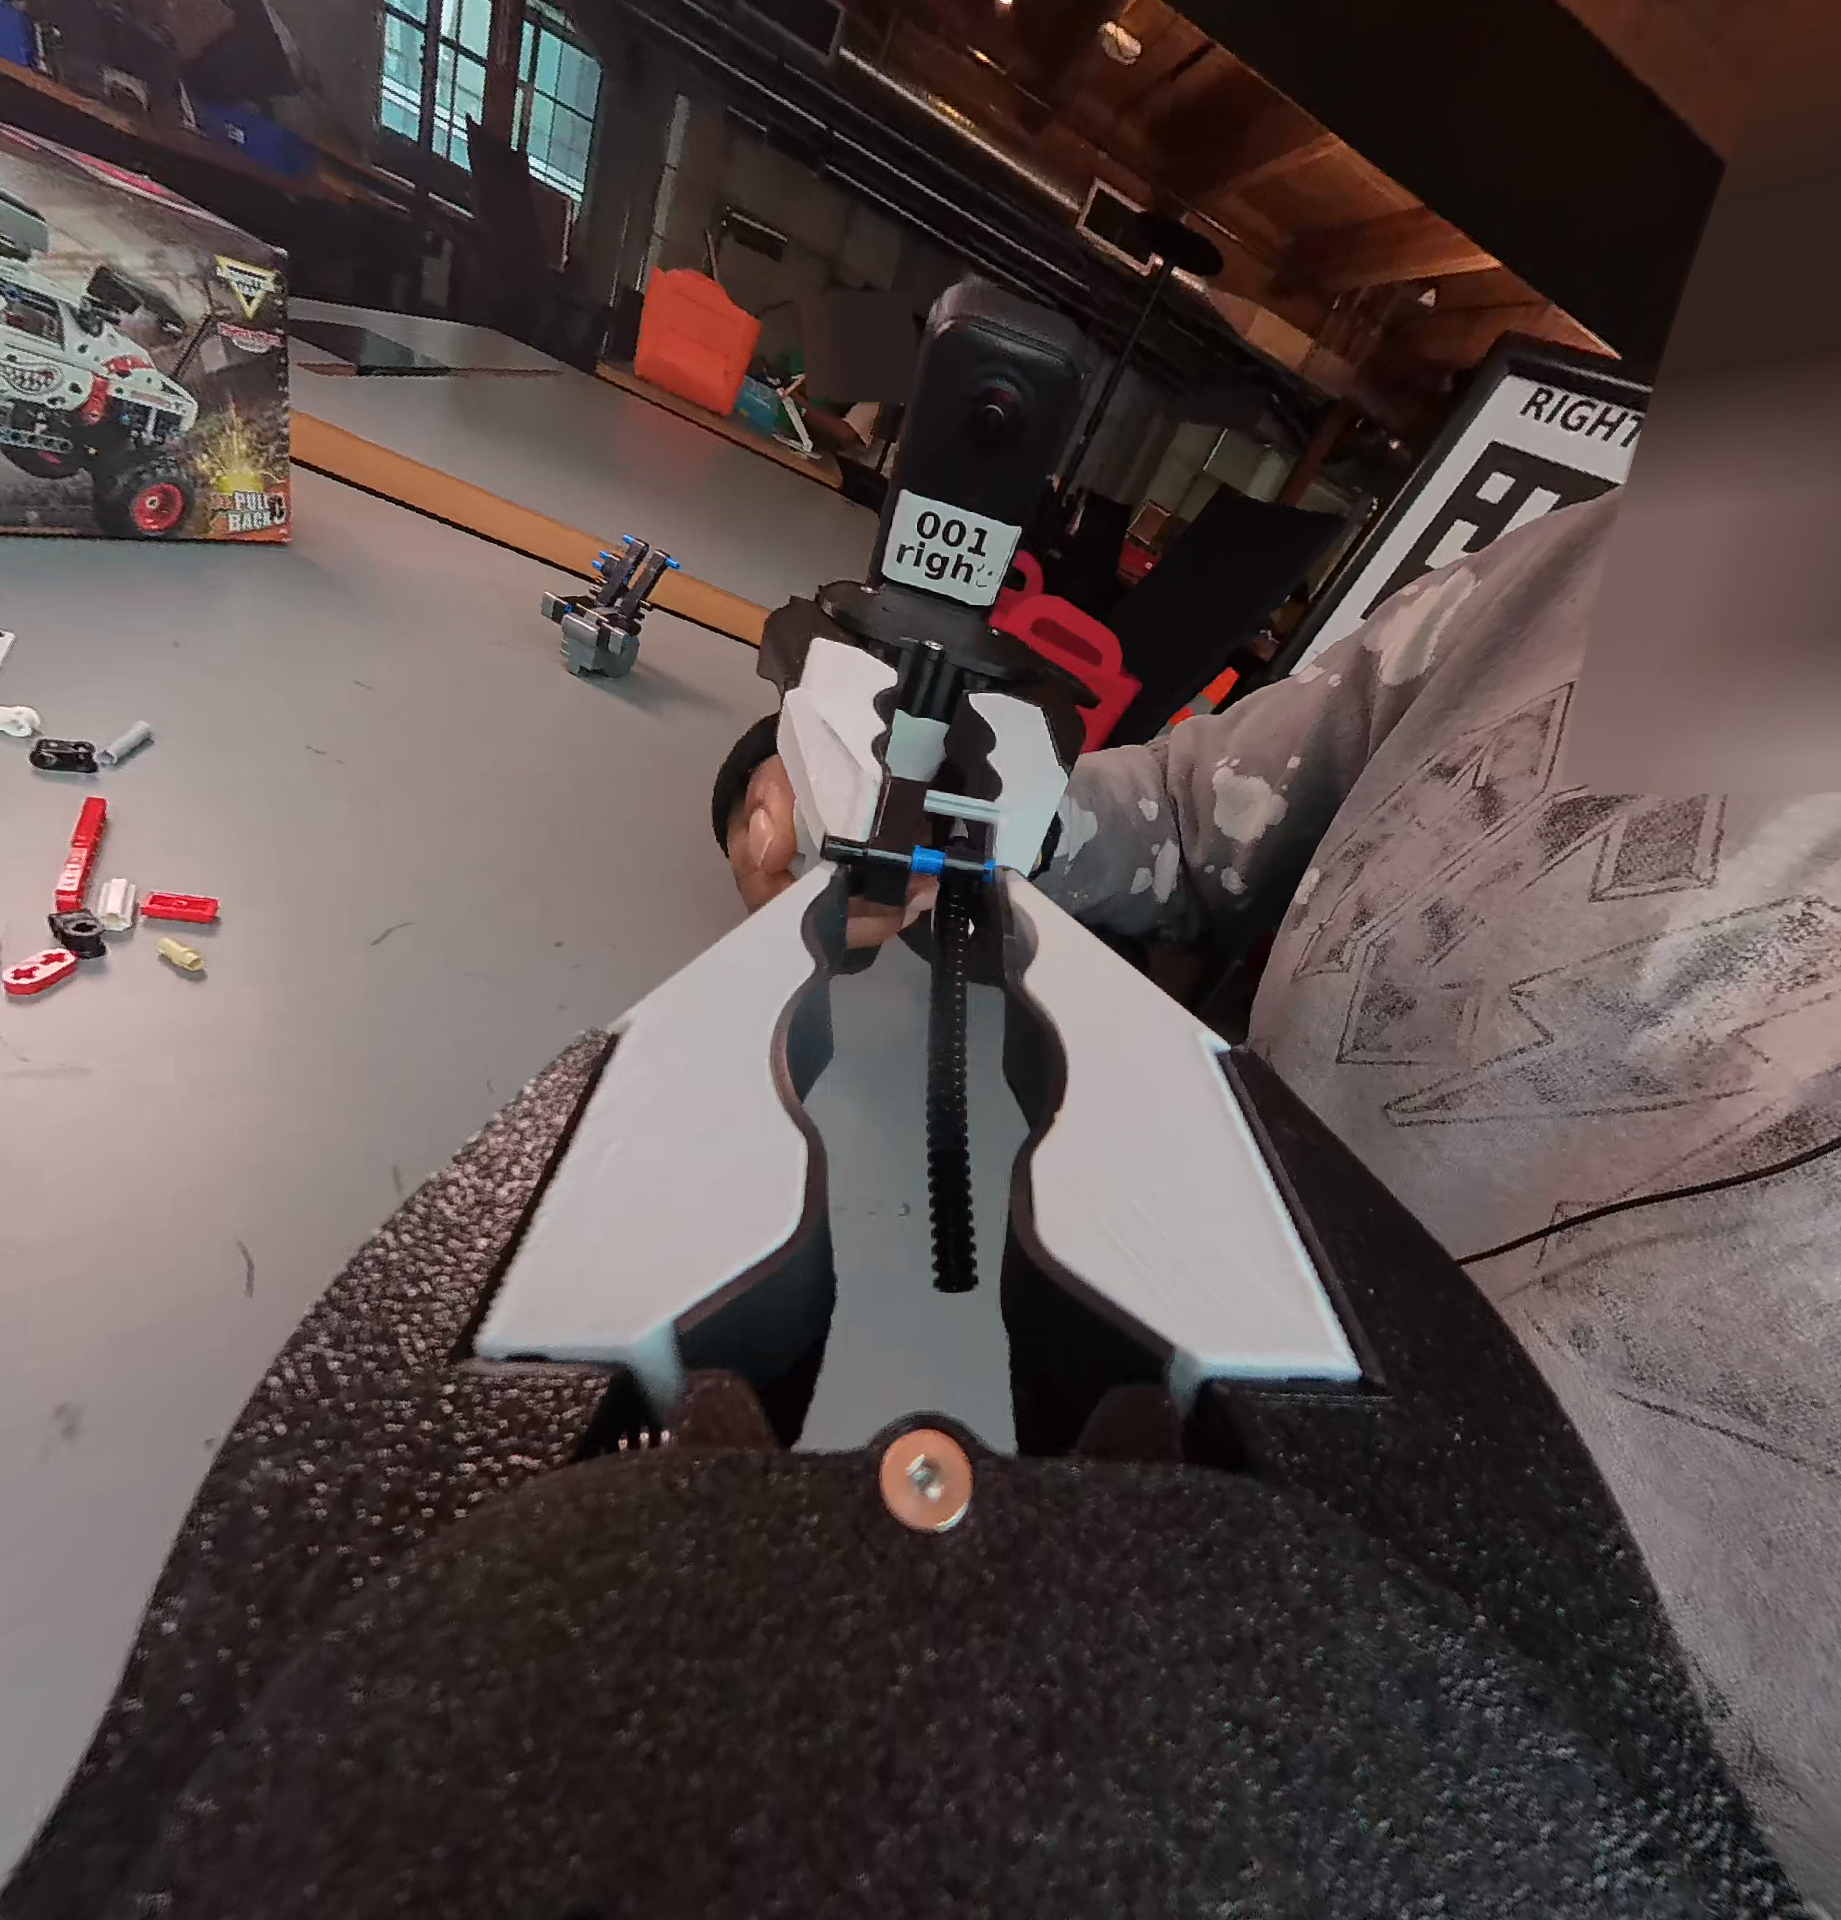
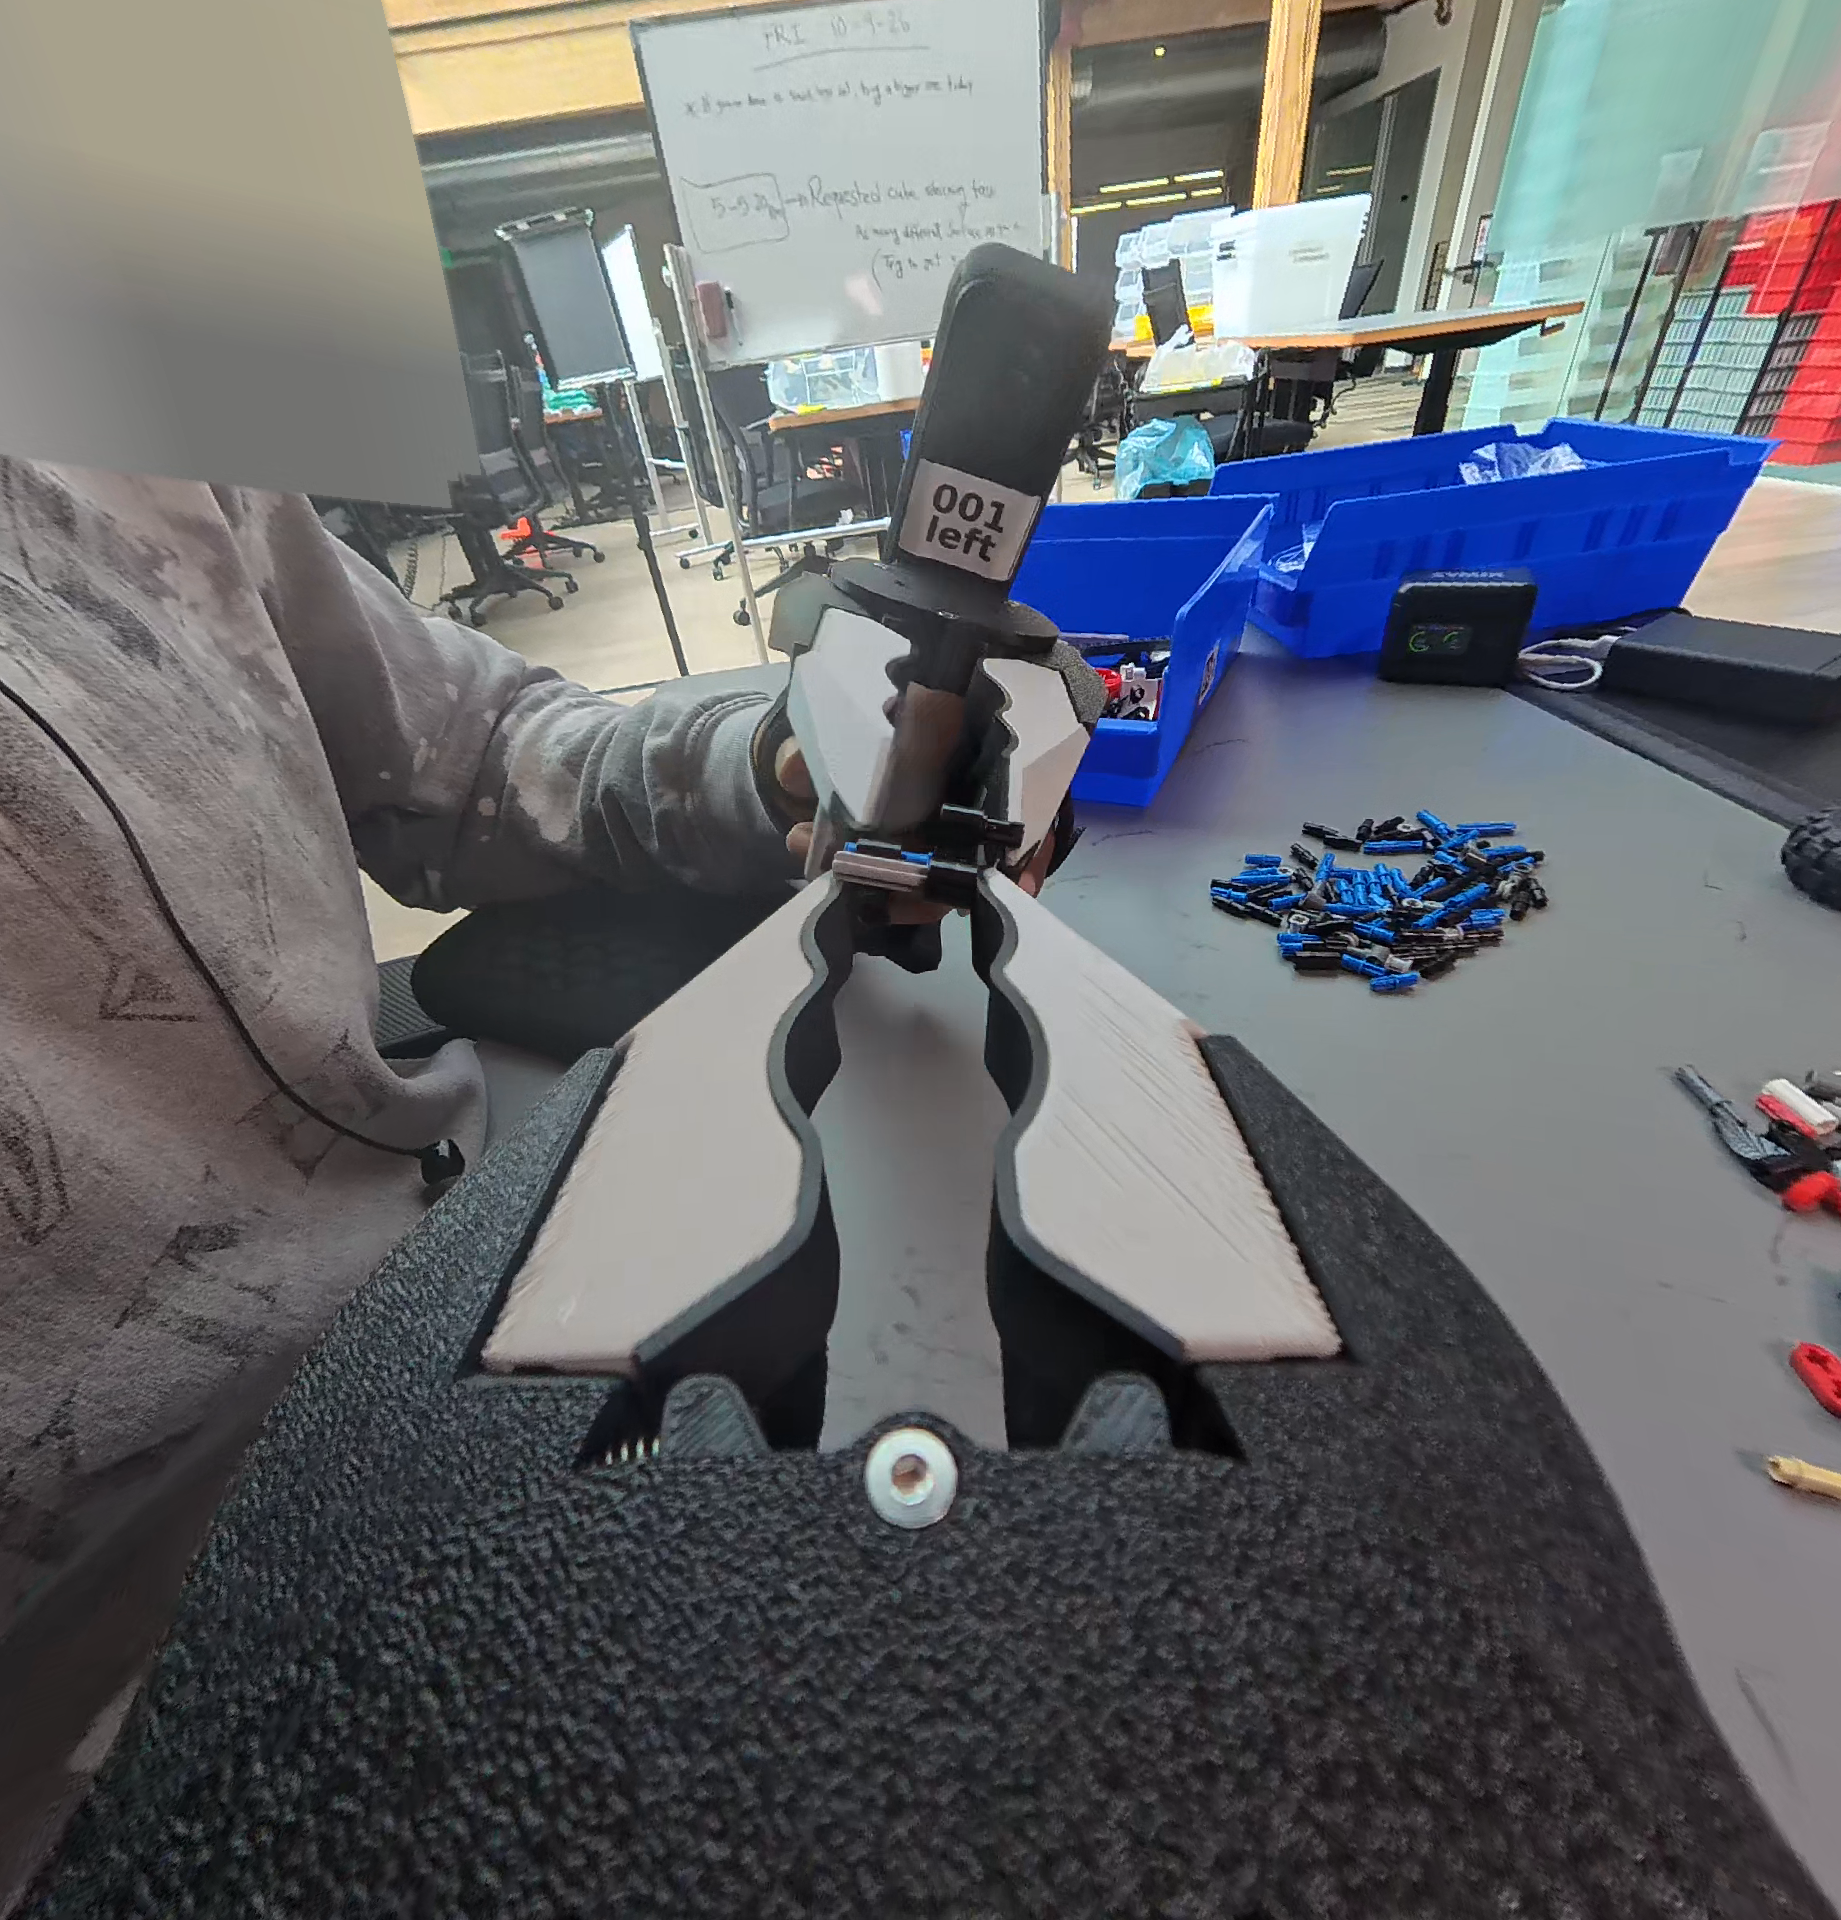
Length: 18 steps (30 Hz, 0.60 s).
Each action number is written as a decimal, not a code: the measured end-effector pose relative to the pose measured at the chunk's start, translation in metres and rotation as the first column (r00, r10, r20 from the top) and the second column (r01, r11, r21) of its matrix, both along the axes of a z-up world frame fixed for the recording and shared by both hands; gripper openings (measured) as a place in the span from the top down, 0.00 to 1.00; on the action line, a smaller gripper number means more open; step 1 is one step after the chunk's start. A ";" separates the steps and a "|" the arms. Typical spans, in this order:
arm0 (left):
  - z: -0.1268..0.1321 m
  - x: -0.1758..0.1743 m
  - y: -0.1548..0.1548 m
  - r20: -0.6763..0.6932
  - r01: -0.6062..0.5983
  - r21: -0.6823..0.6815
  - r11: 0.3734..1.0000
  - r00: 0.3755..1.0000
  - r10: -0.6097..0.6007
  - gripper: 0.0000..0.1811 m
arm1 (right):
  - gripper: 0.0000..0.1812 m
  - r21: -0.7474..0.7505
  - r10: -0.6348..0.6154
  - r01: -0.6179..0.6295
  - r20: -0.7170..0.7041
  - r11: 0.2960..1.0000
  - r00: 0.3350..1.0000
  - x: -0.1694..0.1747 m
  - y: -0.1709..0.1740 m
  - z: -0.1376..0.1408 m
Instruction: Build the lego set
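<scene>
My two grippers face each other above the grey table [image 1: 396,1039] and meet on one small lego assembly [image 1: 911,857] of black beams, a grey piece and blue pins. My left gripper [image 1: 911,875] is shut on its near end. A black ribbed rod [image 1: 952,1091] runs from the assembly back between my left fingers. The right gripper's white fingers [image 1: 833,748] clamp the far part. In the right wrist view my right gripper [image 2: 908,883] is shut on the same assembly [image 2: 916,862], with the left gripper [image 2: 947,748] opposite.
The set's box [image 1: 116,343] stands far left, with a part-built grey piece [image 1: 604,613] and loose red, black and grey parts [image 1: 95,904] nearby. A pile of blue and black pins [image 2: 1383,904], blue bins [image 2: 1155,623], a tyre [image 2: 1835,857] and more loose parts [image 2: 1820,1143] lie to the right. Both grippers' tips are close together, under 4 cm apart.
</scene>
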<state>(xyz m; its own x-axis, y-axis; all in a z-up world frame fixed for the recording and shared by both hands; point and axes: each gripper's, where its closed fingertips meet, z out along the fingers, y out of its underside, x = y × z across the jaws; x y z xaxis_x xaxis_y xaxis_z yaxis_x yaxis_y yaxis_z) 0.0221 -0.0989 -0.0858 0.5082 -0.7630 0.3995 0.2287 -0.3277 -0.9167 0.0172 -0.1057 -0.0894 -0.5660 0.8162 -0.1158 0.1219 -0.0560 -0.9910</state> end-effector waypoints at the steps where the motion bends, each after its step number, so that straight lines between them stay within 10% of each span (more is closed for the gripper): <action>1: 0.001 0.001 -0.001 0.000 0.010 0.000 1.000 1.000 -0.010 0.84 | 0.88 -0.009 0.001 0.000 0.003 1.000 1.000 0.000 0.001 0.000; 18: -0.009 0.003 0.003 -0.101 -0.039 0.010 0.999 0.994 0.040 0.91 | 0.91 0.031 -0.005 0.005 0.012 1.000 1.000 0.002 0.003 -0.008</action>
